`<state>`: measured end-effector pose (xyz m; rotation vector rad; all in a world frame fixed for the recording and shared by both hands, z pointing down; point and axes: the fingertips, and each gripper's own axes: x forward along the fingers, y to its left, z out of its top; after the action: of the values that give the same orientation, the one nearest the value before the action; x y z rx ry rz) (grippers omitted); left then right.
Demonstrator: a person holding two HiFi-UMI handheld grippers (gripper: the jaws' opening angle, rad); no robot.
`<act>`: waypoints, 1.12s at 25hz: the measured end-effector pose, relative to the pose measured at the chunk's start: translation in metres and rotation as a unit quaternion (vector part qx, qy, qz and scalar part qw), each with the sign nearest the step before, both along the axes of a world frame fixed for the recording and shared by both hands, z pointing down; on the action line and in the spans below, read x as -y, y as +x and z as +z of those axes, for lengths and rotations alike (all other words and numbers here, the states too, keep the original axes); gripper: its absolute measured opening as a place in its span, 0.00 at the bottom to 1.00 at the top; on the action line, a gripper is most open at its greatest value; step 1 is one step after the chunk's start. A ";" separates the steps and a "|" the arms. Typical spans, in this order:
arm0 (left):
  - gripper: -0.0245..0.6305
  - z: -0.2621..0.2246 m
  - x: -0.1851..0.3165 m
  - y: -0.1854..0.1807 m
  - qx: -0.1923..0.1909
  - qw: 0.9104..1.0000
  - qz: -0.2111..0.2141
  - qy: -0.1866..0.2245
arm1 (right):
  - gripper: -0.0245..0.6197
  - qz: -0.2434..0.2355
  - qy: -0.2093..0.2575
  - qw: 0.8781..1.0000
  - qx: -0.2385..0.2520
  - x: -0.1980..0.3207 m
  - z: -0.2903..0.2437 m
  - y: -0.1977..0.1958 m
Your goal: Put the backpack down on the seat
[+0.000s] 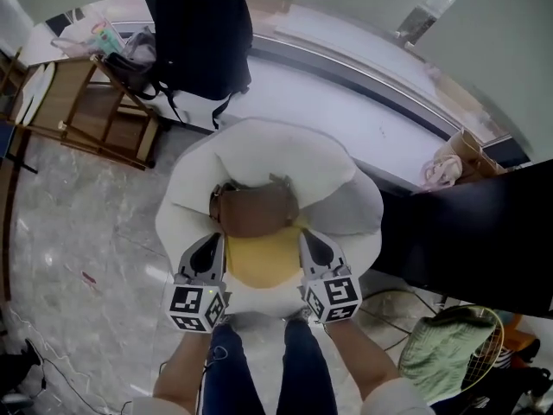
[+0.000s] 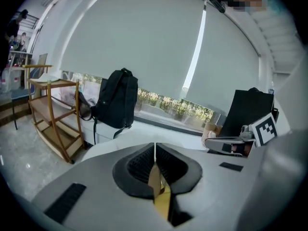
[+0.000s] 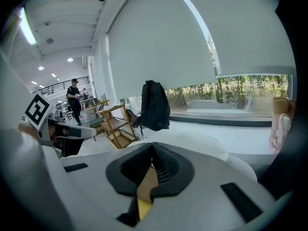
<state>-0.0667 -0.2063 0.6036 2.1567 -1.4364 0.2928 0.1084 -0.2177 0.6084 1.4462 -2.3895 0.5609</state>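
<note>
A brown and yellow backpack hangs low over the round white seat, right in front of me; whether it touches the cushion I cannot tell. My left gripper grips its left edge and my right gripper its right edge. In the left gripper view the jaws of the left gripper are shut, with a tan and yellow strip of the backpack pinched between them. The right gripper view has the right gripper shut the same way on a tan and yellow strip.
A black backpack stands on the white window ledge behind the seat. A wooden shelf rack is at the far left. A black panel stands at the right, with green cloth and a racket below it. My legs are at the seat's front.
</note>
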 end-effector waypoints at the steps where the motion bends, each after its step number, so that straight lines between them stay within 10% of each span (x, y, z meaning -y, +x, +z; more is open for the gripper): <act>1: 0.10 -0.012 -0.001 0.001 0.004 1.000 0.003 0.007 | 0.09 0.004 0.000 1.000 0.008 -0.002 -0.009 0.001; 28: 0.10 -0.228 -0.072 0.001 -0.001 0.997 0.019 0.079 | 0.09 -0.032 0.087 0.996 0.004 -0.070 -0.244 -0.006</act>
<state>-0.0654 -0.1340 0.3755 2.3114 -1.4621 0.1966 0.1024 -0.1473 0.3649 1.4312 -2.5353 0.3510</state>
